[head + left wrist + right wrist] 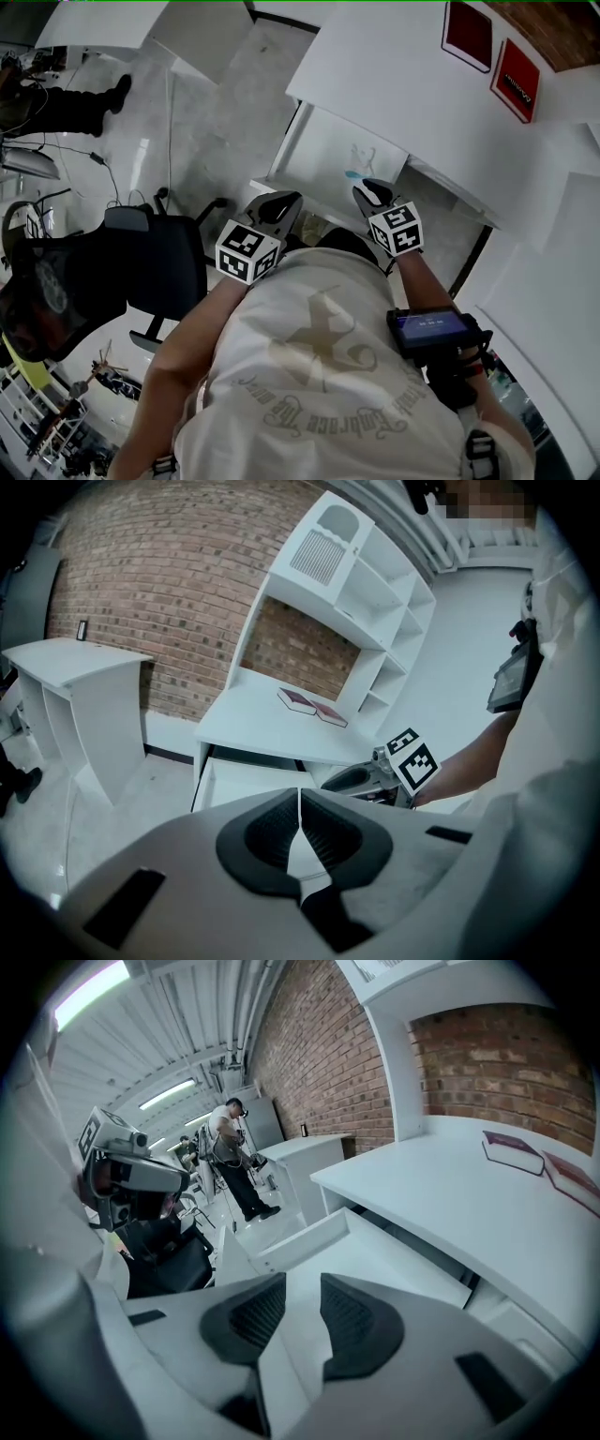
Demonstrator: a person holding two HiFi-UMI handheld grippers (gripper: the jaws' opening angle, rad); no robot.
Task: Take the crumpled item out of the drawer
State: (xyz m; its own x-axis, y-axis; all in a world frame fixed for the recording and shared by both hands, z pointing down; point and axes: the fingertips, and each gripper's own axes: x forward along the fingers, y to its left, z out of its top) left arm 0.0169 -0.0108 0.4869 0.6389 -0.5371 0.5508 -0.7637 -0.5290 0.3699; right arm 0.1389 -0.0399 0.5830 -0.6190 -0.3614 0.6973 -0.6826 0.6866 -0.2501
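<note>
The white desk's drawer [328, 150] stands pulled open below the desktop. Inside it lies a small pale crumpled thing with a teal patch [354, 172], too small to make out well. It does not show in either gripper view. My left gripper [281, 202] hovers near the drawer's front edge, jaws shut with nothing between them [300, 803]. My right gripper [373, 192] is beside it, just short of the teal patch. Its jaws [302, 1293] stand a little open and empty, pointing into the drawer [375, 1260].
Two dark red books [502, 56] lie on the white desktop [403, 75]. A black office chair [155, 258] stands to my left. A second white desk [75, 667] and a shelf unit [375, 602] stand against the brick wall. A person [232, 1162] stands further back.
</note>
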